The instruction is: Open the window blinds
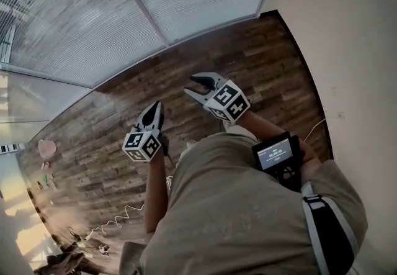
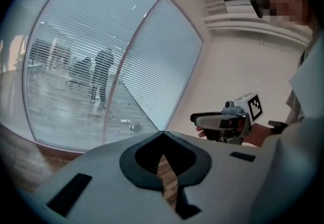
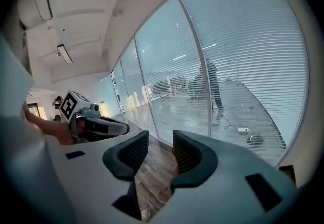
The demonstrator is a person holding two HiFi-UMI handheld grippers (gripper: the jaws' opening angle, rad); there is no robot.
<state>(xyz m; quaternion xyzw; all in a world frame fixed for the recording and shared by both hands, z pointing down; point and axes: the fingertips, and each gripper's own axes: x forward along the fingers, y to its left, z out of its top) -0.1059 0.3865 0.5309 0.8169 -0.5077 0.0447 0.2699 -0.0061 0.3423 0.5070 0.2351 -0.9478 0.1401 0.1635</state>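
Note:
White slatted window blinds [image 1: 93, 19] cover a glass wall ahead, and the room beyond shows through the slats. They fill the left gripper view [image 2: 101, 66] and the right gripper view [image 3: 243, 56]. Both grippers hang in the air over the wooden floor, short of the blinds and touching nothing. My left gripper [image 1: 154, 112] is shut with nothing in it, its jaws meeting at the tip [image 2: 162, 133]. My right gripper [image 1: 191, 85] is open and empty, with a clear gap between its ribbed pads [image 3: 161, 142]. Each gripper shows in the other's view: the right gripper [image 2: 217, 119] and the left gripper [image 3: 101, 126].
A metal mullion [image 1: 139, 4] splits the blind panels. A plain wall [image 1: 347, 50] runs along the right and meets the glass at a corner. A white cable [image 1: 118, 221] and some clutter [image 1: 68, 258] lie on the floor at lower left. A small screen [image 1: 276, 157] sits by the right arm.

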